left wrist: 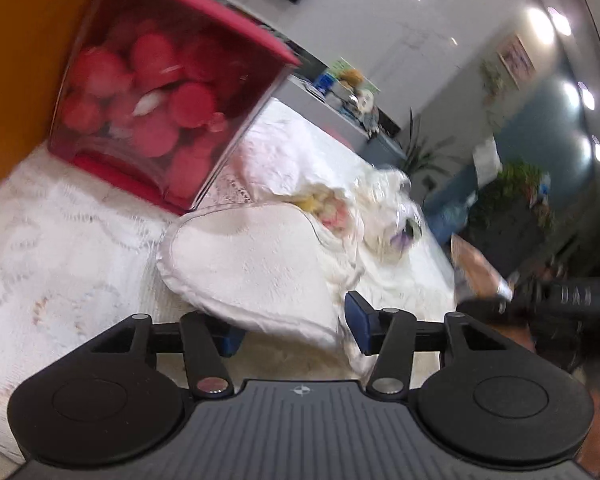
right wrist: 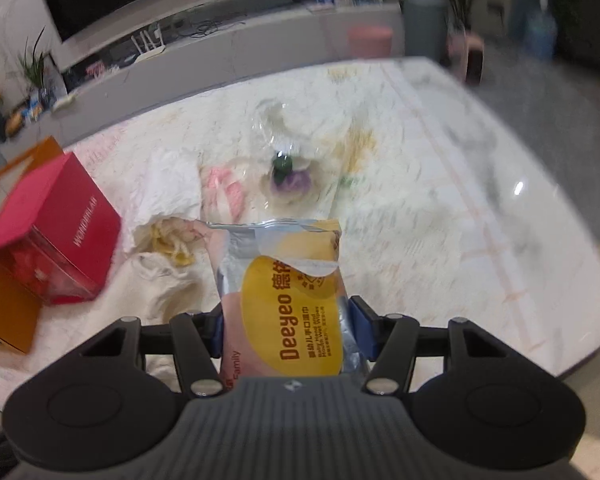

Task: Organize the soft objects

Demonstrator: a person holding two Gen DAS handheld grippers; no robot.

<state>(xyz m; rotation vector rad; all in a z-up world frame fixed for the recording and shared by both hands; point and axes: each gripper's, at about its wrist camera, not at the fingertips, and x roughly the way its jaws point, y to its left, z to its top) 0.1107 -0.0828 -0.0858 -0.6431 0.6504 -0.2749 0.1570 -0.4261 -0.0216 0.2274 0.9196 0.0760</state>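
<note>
The right gripper (right wrist: pixel 286 332) is clamped on a yellow-labelled foil wet-wipe pack (right wrist: pixel 284 292), lifted clear of the lace-covered bench (right wrist: pixel 460 208), probably for sorting. Right of the red clear-sided box (left wrist: pixel 160 92), the left gripper (left wrist: pixel 296 326) stands apart around a white heart-shaped cushion (left wrist: pixel 252 264), apparently ready to grip.

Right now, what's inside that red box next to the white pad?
Through the clear side of the red box, round red and pink puffs fill it, with something white among them. Anything behind the puffs or under the red lid is hidden.
</note>
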